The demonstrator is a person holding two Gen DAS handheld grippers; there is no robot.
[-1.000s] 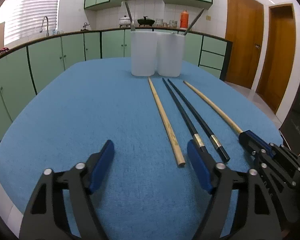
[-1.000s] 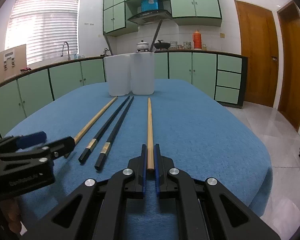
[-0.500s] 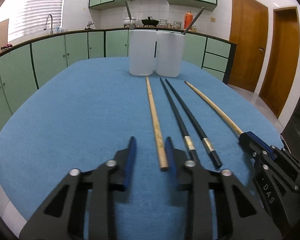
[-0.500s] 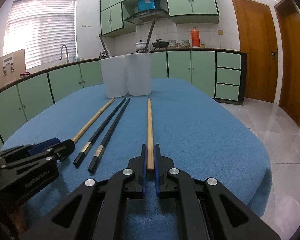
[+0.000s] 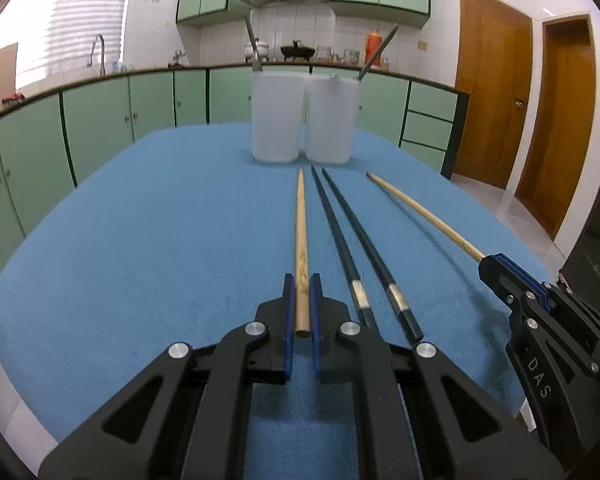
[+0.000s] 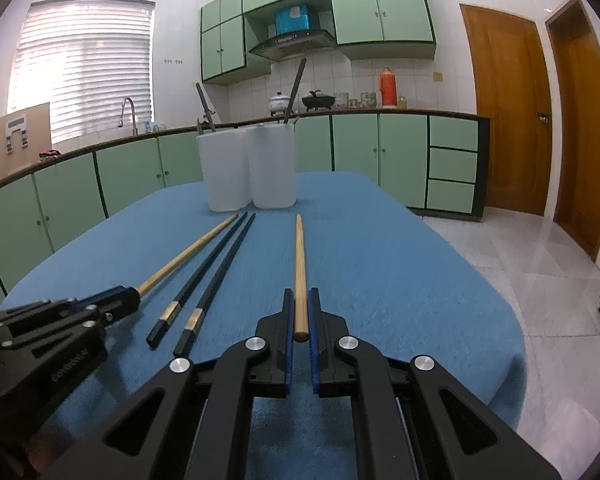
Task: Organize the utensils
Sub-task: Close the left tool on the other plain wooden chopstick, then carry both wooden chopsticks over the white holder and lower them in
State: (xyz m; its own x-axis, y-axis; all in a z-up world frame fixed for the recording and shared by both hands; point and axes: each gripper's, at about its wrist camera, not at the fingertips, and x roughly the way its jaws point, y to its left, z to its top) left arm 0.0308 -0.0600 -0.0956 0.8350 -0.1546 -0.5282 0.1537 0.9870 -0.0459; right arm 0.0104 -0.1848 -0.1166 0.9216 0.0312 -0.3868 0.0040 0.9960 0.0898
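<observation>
Left gripper (image 5: 301,280) jaws clamped on the butt of a wooden chopstick (image 5: 301,236), right gripper (image 6: 299,296) jaws clamped on the other wooden chopstick (image 6: 299,264), two black chopsticks (image 5: 352,248) lying between them on the blue-covered desk (image 5: 160,232), near its front edge, two translucent containers (image 5: 304,118) at the far edge.

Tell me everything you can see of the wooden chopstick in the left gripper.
The wooden chopstick is a long, pale, round stick with faint dark markings near its thick end. It tapers toward the two white containers. The left gripper has its jaws shut on the thick end. It runs along the blue tablecloth, beside two black chopsticks.
</observation>
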